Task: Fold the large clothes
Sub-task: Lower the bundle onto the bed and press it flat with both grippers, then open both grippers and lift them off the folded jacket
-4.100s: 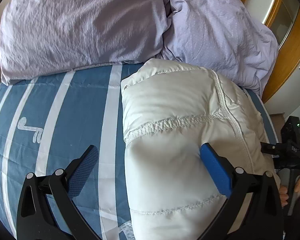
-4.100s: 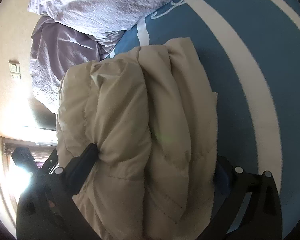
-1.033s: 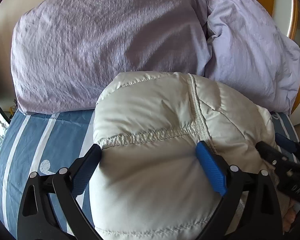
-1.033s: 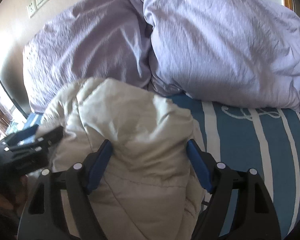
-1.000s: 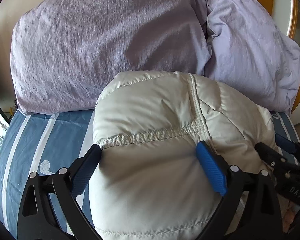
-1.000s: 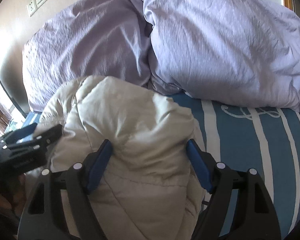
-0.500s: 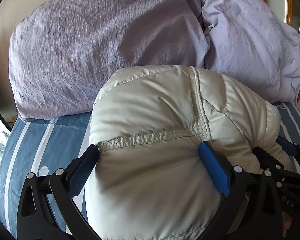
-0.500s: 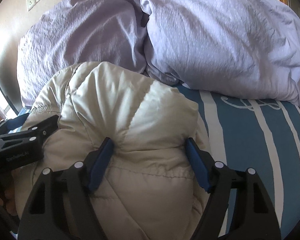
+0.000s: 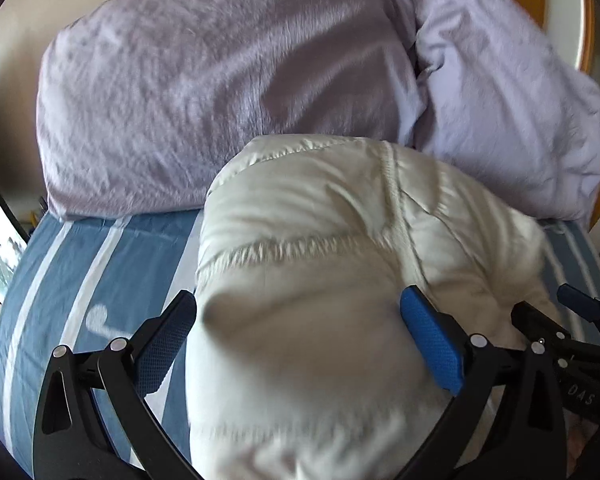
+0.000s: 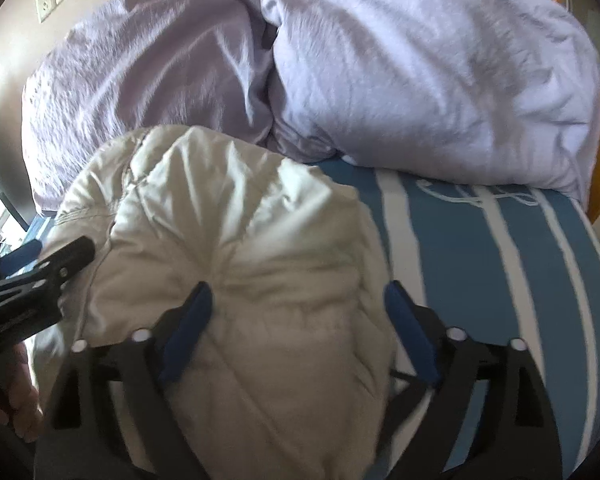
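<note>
folded puffy jacket being set down at the head of the bed, grips letting go

the cream padded jacket (image 9: 340, 280) lies bundled on the blue striped sheet (image 9: 80, 280), its far end touching the lilac pillows (image 9: 220, 80) at 12 o'clock. the left gripper (image 9: 296, 332) straddles the bundle, jaws wide, pads barely at the fabric, no clear pinch. the right gripper (image 10: 296, 320) has just been opening, jaws apart with jacket between them, the 3 o'clock pad clear of it. the fold looks finished; next move calls for drawing both grippers back without dragging padding and undoing the fold.
</note>
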### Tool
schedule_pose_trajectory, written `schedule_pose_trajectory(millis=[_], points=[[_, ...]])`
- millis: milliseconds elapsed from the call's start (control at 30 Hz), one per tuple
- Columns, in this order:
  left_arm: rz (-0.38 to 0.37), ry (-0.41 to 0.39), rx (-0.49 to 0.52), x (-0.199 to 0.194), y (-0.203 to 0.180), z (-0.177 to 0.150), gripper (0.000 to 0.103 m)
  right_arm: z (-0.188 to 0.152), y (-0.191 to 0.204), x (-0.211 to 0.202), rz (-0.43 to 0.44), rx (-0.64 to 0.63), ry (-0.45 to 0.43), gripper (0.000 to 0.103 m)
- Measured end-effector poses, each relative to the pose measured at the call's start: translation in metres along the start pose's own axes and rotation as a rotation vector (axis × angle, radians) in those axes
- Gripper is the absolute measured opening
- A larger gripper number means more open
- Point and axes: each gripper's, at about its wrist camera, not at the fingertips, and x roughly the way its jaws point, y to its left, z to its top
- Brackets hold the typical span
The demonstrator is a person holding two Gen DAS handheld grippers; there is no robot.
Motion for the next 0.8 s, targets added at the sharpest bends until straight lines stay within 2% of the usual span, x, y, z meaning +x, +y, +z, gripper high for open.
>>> schedule_pose_trajectory(millis=[100,300,567,800], points=[[-0.016,-0.007,0.001,-0.023,0.001,-0.012,0.102,-0.006,0.000,-0.022,-0.008,-0.016,0.006,0.101],[-0.029,0.025,-0.021,-0.061,0.009,-0.041,0.102,-0.025,0.009,-0.060,-0.044,-0.027,0.055,0.101],[-0.066,0.049,-0.070,-0.105,0.024,-0.072,0.102,-0.062,0.026,-0.101,-0.010,-0.064,0.074,0.101],[-0.118,0.042,-0.077,-0.144,0.030,-0.092,0.102,-0.094,0.024,-0.124,0.034,-0.023,0.135,0.101]])
